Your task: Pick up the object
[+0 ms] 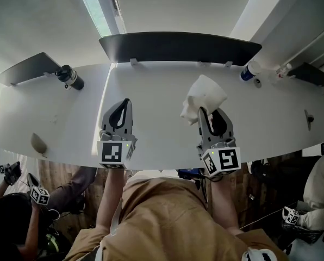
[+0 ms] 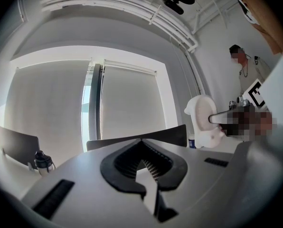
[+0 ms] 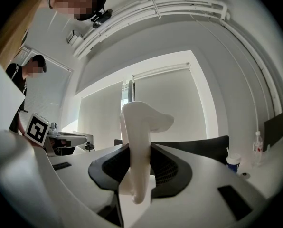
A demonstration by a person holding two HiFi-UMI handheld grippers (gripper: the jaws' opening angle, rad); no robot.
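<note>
On the white table [image 1: 156, 86] a black bottle [image 1: 70, 77] is standing at about 10 o'clock from the left gripper [image 1: 125, 105], close to the far edge. Just beside the bottle, a dark screen [image 1: 29, 68] is rising at the table's left end. A long dark curved panel [image 1: 178, 46] is running along the far edge at 12 o'clock, facing both grippers. A white bottle with a blue cap [image 1: 250, 70] is standing at about 1 o'clock from the right gripper [image 1: 208, 116], well apart from it. A small dark oval thing [image 1: 38, 144] is lying at about 9 o'clock from the left gripper, near the table's near edge. The left gripper is pointing level over the table with its fingers clenched tip to tip, and only bare table is showing through the gap behind the tips. The right gripper is also pointing level, and its fingers are grasping the white object [image 1: 204, 94], which is sticking out at 12 o'clock from the pads. In the left gripper view the object is showing above the table top, at about 3 o'clock. It is matte and of one plain white colour. Seen edge-on from the right gripper view it is looking thin, with a top flaring toward 2 o'clock and a rounded lower end between the pads. From the side it is showing a broad oval face with a raised rim.
</note>
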